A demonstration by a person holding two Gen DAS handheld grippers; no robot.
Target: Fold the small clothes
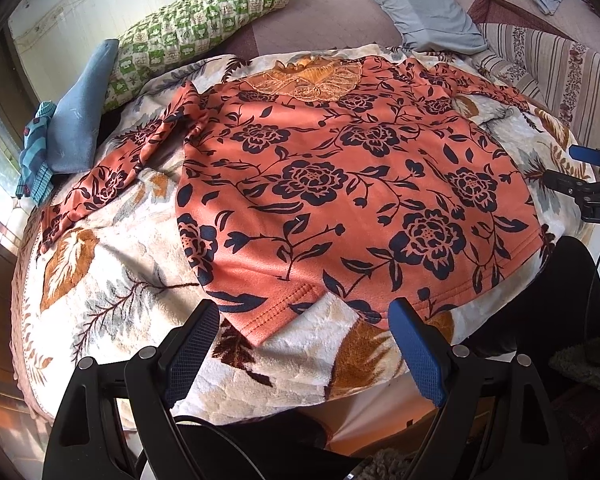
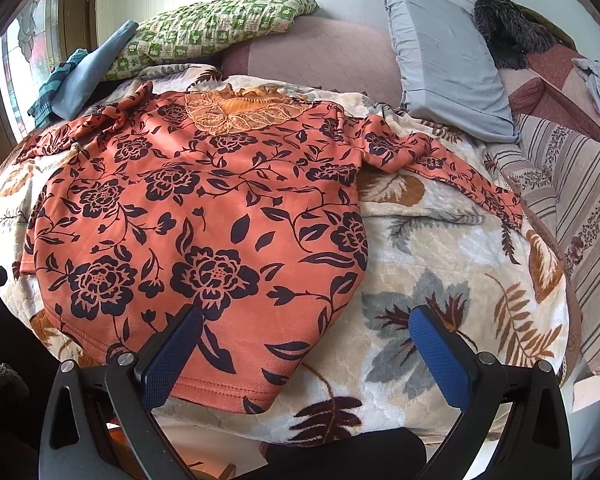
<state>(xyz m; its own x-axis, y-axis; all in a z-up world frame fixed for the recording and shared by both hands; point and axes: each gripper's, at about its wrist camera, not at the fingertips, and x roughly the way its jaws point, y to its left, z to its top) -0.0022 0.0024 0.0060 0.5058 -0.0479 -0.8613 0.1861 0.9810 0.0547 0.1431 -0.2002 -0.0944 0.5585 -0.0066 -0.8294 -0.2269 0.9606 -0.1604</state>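
Note:
An orange top with dark blue flowers (image 1: 340,184) (image 2: 204,216) lies spread flat on a leaf-patterned blanket (image 1: 100,280) (image 2: 440,264), both sleeves stretched out sideways and a lace collar (image 1: 308,76) at the far end. My left gripper (image 1: 304,316) hovers open over the hem's near left corner, nothing between its blue pads. My right gripper (image 2: 306,320) stands open above the hem's near right corner, also holding nothing. In the left wrist view the right gripper (image 1: 580,176) shows at the right edge.
A green checked pillow (image 1: 196,20) (image 2: 220,24), a grey pillow (image 1: 428,4) (image 2: 448,52) and folded blue cloth (image 1: 80,120) (image 2: 92,72) lie beyond the top. A striped sheet (image 2: 572,184) covers the right side. The person's dark legs (image 1: 540,304) are at the blanket's near edge.

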